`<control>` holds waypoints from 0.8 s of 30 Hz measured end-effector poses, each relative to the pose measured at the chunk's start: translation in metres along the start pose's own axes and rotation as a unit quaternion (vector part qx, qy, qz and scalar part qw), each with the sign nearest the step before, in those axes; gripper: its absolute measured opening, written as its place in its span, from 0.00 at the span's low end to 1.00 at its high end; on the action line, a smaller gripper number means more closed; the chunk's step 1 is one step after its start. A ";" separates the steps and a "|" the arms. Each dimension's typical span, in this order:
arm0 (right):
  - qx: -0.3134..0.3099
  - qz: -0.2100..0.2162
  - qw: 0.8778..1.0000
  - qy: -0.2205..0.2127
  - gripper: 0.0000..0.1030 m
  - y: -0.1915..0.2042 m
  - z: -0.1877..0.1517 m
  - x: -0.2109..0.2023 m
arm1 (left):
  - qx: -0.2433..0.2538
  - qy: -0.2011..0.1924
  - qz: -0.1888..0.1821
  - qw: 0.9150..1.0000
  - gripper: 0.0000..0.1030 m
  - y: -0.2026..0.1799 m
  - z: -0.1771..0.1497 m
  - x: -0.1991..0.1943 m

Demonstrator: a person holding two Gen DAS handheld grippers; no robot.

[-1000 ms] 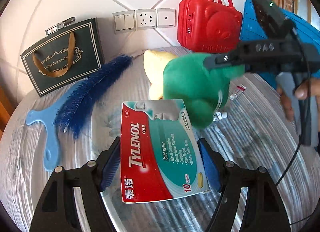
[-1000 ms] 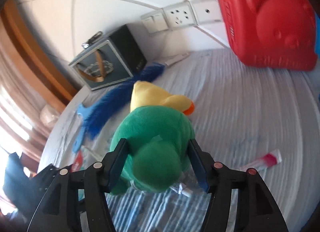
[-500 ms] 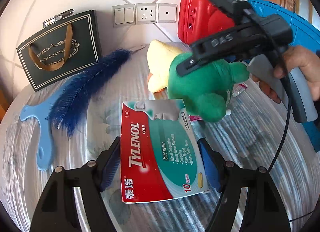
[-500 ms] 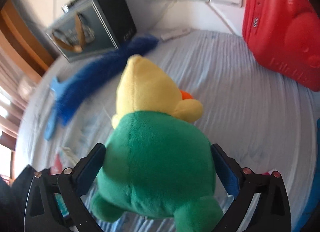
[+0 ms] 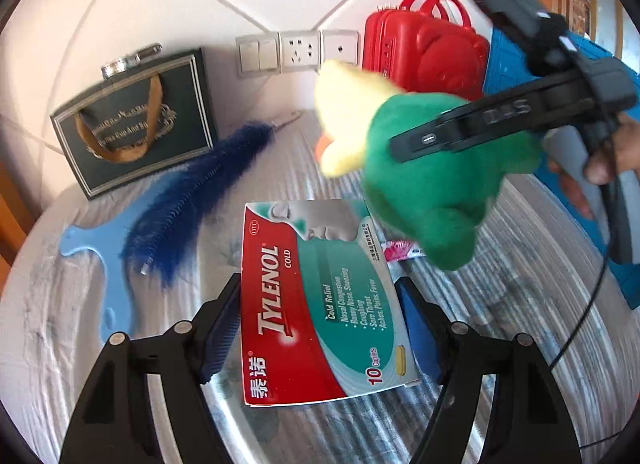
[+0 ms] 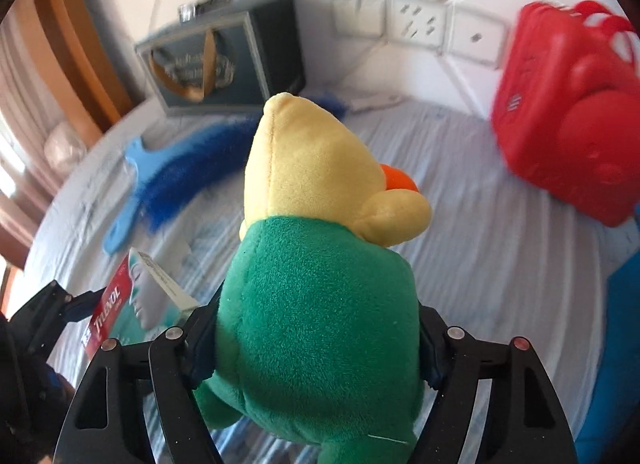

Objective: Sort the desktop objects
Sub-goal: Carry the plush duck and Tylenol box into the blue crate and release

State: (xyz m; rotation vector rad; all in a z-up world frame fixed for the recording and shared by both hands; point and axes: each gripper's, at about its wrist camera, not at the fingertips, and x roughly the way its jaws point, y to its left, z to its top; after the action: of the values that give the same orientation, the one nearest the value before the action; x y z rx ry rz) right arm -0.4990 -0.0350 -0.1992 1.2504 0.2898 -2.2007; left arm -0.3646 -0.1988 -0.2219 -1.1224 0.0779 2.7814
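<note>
My left gripper is shut on a red and green Tylenol box and holds it above the table. The box also shows in the right wrist view. My right gripper is shut on a green and yellow plush duck and holds it in the air. In the left wrist view the duck hangs just beyond and right of the box, with the right gripper clamped across it.
A blue feather duster with a light blue handle lies at the left. A dark gift bag stands against the wall. A red case and a blue bin stand at the right. A small pink tube lies on the cloth.
My right gripper has lifted the plush duck off the table and carried it up and right. My left gripper has kept the Tylenol box, raised slightly.
</note>
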 end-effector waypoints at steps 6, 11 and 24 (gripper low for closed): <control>0.031 -0.012 0.996 -0.077 0.74 -0.006 -0.015 -0.080 | 0.014 -0.051 0.026 0.998 0.71 -0.006 0.021 -0.047; 0.042 -0.016 0.990 -0.132 0.74 0.003 -0.031 -0.147 | 0.031 -0.087 0.039 0.995 0.72 -0.021 0.040 -0.094; 0.093 -0.074 0.957 -0.265 0.74 0.006 -0.102 -0.328 | 0.115 -0.171 0.002 0.978 0.72 -0.125 0.088 -0.188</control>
State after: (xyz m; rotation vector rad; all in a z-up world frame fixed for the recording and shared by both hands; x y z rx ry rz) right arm -0.2956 0.1318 0.0215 0.6948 -0.0428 -2.6399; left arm -0.2724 -0.0872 -0.0278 -0.5821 0.3525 2.8308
